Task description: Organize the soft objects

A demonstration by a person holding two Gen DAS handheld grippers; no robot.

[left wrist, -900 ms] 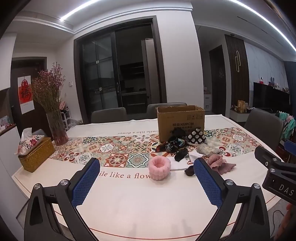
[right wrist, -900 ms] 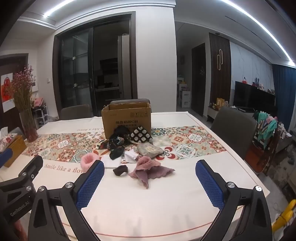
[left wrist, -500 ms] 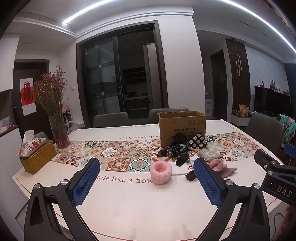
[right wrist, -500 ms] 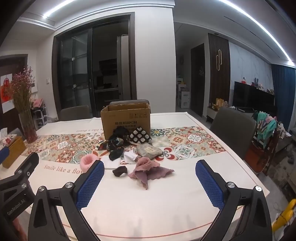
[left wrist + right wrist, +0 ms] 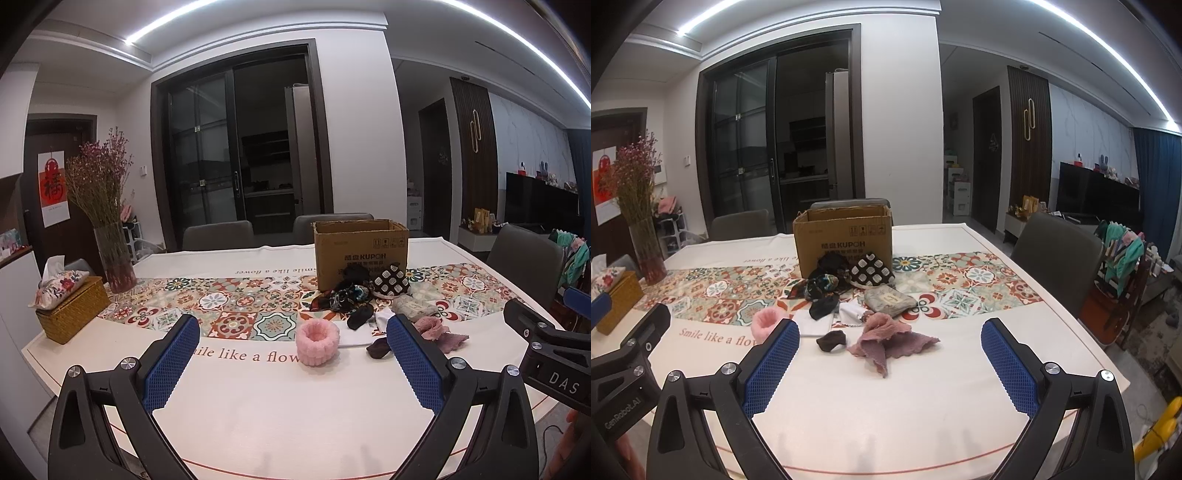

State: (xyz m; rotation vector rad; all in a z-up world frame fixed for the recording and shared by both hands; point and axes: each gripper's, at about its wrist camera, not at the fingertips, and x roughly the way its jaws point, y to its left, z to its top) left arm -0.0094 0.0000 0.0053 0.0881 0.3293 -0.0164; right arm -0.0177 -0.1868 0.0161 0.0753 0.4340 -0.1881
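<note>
A pile of soft things lies on the table in front of an open cardboard box [image 5: 361, 251] [image 5: 843, 239]. It holds a fluffy pink band [image 5: 317, 342] [image 5: 765, 322], a mauve cloth [image 5: 890, 339] [image 5: 439, 332], a small dark brown piece [image 5: 831, 340], a white cloth [image 5: 813, 322], a grey pouch [image 5: 889, 301], a black-and-white patterned pouch [image 5: 872, 272] and dark scarves [image 5: 822, 284]. My left gripper [image 5: 293, 363] is open and empty, held above the near table, short of the pink band. My right gripper [image 5: 890, 365] is open and empty, short of the mauve cloth.
The table [image 5: 258, 406] carries a white cloth with a patterned runner [image 5: 229, 306]. A vase of dried flowers [image 5: 110, 236] and a woven tissue box [image 5: 70, 310] stand at the left. Grey chairs [image 5: 1056, 258] stand around the table. A clothes rack [image 5: 1123, 266] is at the right.
The left wrist view has tilted up and drawn back slightly, so the pile sits lower and smaller. The right gripper has barely moved. Both stay open.
</note>
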